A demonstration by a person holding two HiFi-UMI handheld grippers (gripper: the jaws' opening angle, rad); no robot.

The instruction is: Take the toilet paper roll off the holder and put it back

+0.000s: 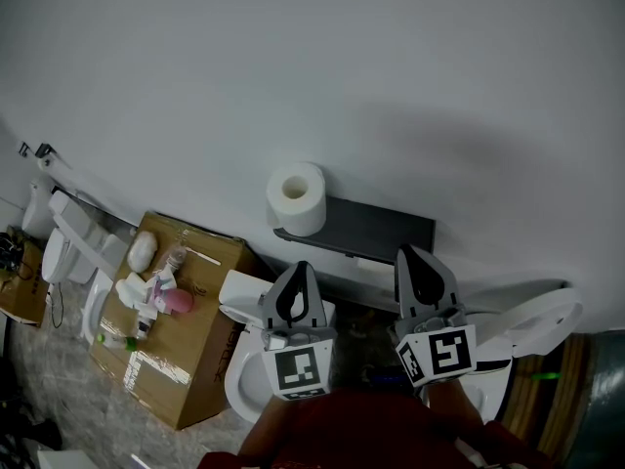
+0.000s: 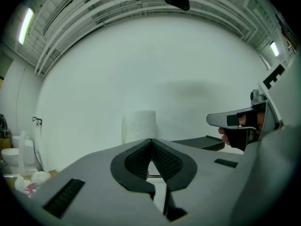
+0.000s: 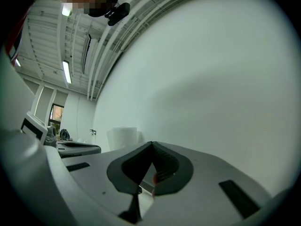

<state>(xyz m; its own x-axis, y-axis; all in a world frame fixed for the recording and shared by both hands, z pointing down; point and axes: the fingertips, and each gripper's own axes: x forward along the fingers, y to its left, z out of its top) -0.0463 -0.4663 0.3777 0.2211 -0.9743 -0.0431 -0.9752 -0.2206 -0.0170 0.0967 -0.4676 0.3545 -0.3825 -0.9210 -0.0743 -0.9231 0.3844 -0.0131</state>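
A white toilet paper roll (image 1: 296, 197) stands on the left end of a dark wall-mounted holder with a flat shelf (image 1: 376, 229). Below it, my left gripper (image 1: 301, 266) points up at the wall, jaws shut with nothing between them. My right gripper (image 1: 409, 252) sits just under the shelf's right part, also shut and empty. In the left gripper view the roll (image 2: 139, 125) rises behind the closed left gripper (image 2: 151, 140), with the shelf (image 2: 200, 142) to its right. In the right gripper view the roll (image 3: 123, 136) is left of the closed right gripper (image 3: 151, 143).
A cardboard box (image 1: 190, 360) with bottles and a pink item on top stands at the lower left. A white toilet (image 1: 244, 360) is beneath the grippers, more white toilets (image 1: 73, 252) line the far left, and a white seat (image 1: 537, 322) is at the right.
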